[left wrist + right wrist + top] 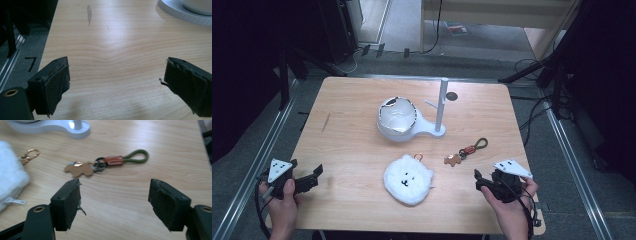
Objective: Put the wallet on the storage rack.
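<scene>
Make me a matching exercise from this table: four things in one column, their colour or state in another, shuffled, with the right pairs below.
Things:
1. plush pouch
2. keychain loop
3. right tongs
4. stand

Colour or state:
A. upright, behind the keychain in the high view
B. green, lying flat on the table
C. white and fluffy, with a small face
D. open, nothing between the jaws

Pairs: 1-C, 2-B, 3-D, 4-A

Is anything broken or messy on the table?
Nothing is spilled or broken. The table has a dark streak near its left edge, like a stain or scratch. The black padding on the right gripper is frayed, with loose threads hanging off. The key ring lies flat and untouched.
</scene>
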Demonstrator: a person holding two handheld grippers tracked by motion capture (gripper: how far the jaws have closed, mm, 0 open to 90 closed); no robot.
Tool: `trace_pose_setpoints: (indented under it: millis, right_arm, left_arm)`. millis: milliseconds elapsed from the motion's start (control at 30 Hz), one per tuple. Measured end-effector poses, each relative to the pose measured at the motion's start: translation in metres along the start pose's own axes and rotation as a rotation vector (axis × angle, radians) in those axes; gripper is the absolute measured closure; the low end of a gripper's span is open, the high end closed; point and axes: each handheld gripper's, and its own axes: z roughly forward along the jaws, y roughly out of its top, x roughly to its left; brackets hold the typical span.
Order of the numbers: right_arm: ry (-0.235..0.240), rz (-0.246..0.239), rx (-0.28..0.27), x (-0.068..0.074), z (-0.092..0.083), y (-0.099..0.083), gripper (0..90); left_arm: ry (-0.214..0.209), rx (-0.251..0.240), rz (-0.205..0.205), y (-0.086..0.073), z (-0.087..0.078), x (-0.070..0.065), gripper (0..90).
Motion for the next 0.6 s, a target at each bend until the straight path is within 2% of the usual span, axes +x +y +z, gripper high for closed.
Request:
trace_pose_setpoints:
  millis: [133,600]
  right_arm:
    - [0.038,-0.023,0.035,0.014,0.007,0.008,27.5]
    - [0.117,-0.047,0.095,0.042,0.020,0.017,29.7]
  left_arm:
    - [0.000,0.000,0.000,0.000,0.000,0.000,7.0]
    - [0.001,0.001,-0.002,0.000,0.000,0.000,7.0]
